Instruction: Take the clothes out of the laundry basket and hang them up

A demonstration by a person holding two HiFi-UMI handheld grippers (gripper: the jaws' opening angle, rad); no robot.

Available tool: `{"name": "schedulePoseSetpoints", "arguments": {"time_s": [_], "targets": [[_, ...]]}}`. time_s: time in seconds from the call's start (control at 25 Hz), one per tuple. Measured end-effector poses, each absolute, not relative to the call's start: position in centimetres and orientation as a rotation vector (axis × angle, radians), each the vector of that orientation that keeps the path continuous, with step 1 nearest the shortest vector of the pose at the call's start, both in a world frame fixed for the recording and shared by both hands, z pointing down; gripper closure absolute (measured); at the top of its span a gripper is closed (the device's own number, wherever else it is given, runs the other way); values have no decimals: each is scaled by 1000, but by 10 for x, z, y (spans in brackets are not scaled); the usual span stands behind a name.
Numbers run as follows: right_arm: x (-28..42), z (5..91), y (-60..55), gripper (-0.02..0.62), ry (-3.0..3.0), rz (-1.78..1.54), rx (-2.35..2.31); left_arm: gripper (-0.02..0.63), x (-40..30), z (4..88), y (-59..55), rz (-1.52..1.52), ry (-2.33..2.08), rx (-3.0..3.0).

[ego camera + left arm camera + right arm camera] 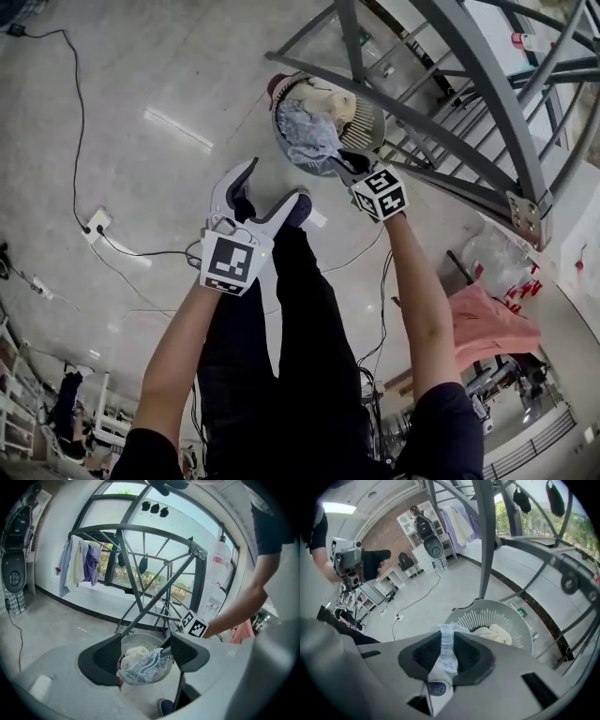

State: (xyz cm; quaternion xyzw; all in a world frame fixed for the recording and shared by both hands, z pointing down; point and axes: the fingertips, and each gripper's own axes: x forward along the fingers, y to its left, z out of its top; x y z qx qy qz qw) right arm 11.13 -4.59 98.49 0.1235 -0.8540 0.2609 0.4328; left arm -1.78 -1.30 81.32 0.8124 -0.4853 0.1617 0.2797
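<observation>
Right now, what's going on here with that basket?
A person is emptying a laundry basket with two hand-held grippers. The right gripper has its fingers clamped on a pale blue cloth that trails up out of the basket. The left gripper is open and empty, held above the basket. A metal drying rack stands beside it, with clothes hung at its far end.

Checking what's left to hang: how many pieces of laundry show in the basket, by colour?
Blue-patterned garment: 1
Cream garment: 1
Dark red piece at the rim, kind unclear: 1
Total: 3
</observation>
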Motion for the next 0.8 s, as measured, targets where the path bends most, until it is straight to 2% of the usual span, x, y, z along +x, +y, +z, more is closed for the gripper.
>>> {"name": "schedulePoseSetpoints", "arguments": {"time_s": [0.8], "targets": [[139, 674, -26, 517, -2371, 607, 372, 290, 41, 727, 4, 548, -964, 2384]]}}
